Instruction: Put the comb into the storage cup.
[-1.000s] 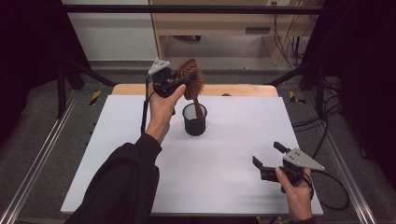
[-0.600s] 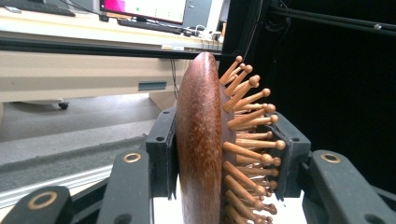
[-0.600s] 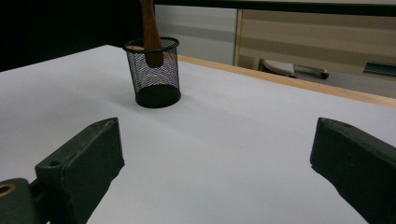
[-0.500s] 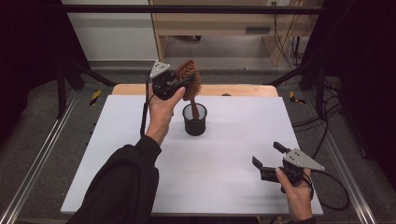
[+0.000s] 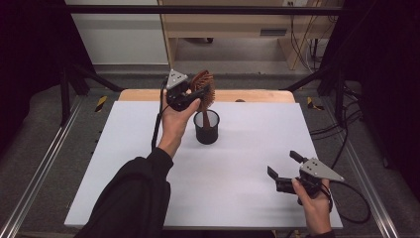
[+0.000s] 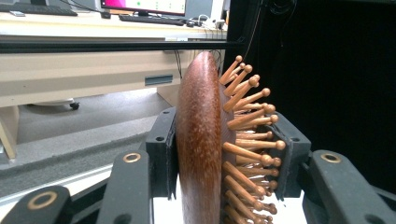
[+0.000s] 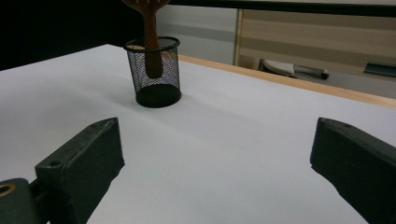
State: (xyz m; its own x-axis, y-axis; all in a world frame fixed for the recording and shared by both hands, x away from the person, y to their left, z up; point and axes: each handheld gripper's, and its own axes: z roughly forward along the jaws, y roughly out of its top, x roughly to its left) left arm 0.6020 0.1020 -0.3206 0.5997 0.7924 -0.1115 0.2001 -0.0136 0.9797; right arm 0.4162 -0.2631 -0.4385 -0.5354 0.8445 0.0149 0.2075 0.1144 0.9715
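Observation:
A brown wooden hairbrush [image 5: 206, 85] with peg bristles stands upright over a black mesh cup [image 5: 206, 128] at the back middle of the white table [image 5: 148, 193]. Its handle [image 7: 150, 42] reaches down inside the cup [image 7: 154, 70]. My left gripper [image 5: 203, 92] is shut on the brush head, one pad on the smooth back and one on the bristles [image 6: 247, 140], as the left gripper view shows with the hairbrush [image 6: 200, 140] between the jaws. My right gripper [image 5: 283, 163] is held near the front right corner, open and empty, and its own view [image 7: 215, 154] faces the cup.
A wooden strip [image 5: 257, 95] edges the table's far side. Metal rails [image 5: 44, 163] run along both sides, and cables [image 5: 341, 124] lie on the floor at the right. A desk [image 5: 237, 25] stands beyond the table.
The left gripper and the hairbrush have sunk slightly toward the cup. The right gripper has kept still.

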